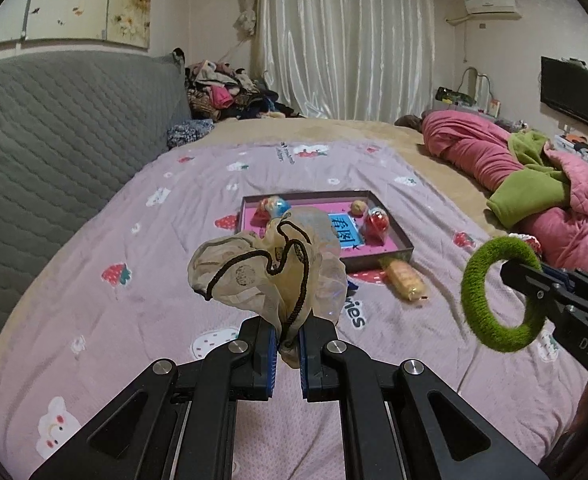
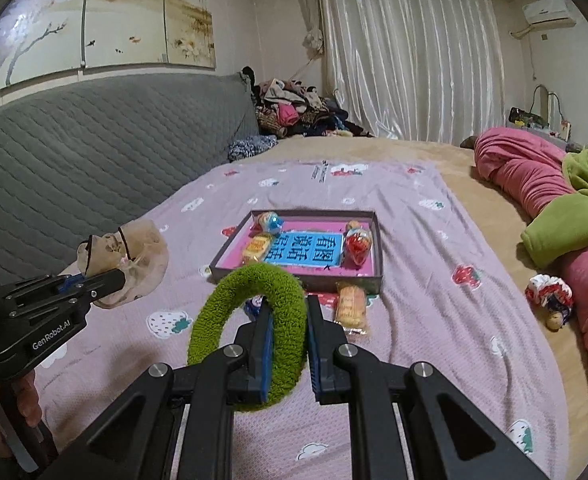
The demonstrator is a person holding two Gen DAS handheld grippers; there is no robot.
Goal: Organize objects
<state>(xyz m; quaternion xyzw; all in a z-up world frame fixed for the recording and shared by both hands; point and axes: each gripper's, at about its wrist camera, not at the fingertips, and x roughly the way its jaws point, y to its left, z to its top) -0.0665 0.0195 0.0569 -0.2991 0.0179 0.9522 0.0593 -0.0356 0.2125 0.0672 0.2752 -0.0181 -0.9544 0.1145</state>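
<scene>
Your left gripper (image 1: pixel 287 346) is clamped on the bottom of a sheer beige drawstring pouch (image 1: pixel 267 268), which stands up above the fingertips with its dark cord (image 1: pixel 289 280) looping down between the blue pads (image 1: pixel 270 360). Your right gripper (image 2: pixel 289 344) is pinching one side of a fuzzy green ring (image 2: pixel 253 336), the rest of the ring arching up and to the left of the fingers. Ahead of both claws on the lilac strawberry blanket (image 2: pixel 434 320) lies the shallow pink-lined box (image 2: pixel 376 256) holding small wrapped items, with a wrapped snack (image 2: pixel 350 308) just in front of its near edge, beyond your right fingertips.
</scene>
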